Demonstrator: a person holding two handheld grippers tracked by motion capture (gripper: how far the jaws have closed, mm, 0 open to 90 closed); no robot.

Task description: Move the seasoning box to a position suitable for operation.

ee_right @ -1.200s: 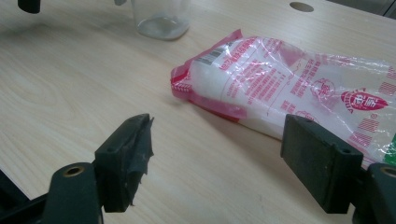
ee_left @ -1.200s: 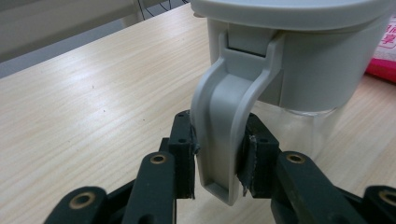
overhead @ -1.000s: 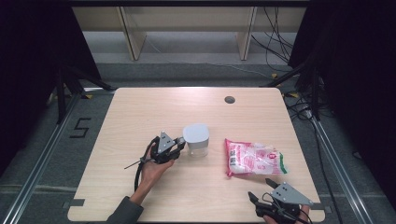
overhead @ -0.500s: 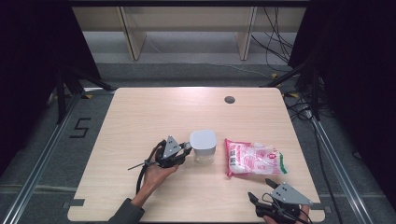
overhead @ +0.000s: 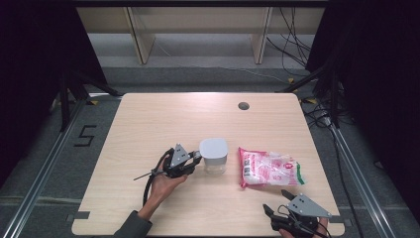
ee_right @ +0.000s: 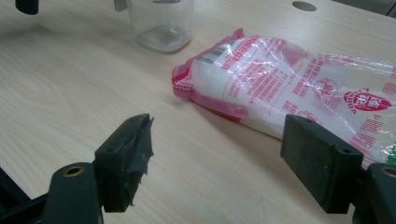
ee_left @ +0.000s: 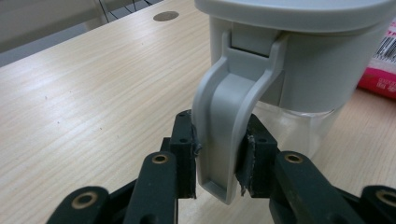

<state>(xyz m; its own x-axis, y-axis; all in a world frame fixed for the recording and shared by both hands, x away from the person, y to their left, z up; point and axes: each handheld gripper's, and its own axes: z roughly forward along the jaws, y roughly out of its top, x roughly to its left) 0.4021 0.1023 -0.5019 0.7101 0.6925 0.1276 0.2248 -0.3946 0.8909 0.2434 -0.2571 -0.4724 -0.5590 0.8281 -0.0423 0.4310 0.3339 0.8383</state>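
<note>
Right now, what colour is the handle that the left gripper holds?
Light grey, like the lid. The handle shows best in the left gripper view.

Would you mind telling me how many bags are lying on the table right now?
1. The bag with red print lies flat on the table, right of the lidded container and apart from it. Nothing suggests another is hidden.

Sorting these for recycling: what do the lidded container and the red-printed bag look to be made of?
Container: clear, glossy body, probably rigid plastic; matte grey lid and latch look like moulded plastic. Bag: thin glossy transparent film, crinkled, printed in red, white contents showing through; likely plastic.
</note>
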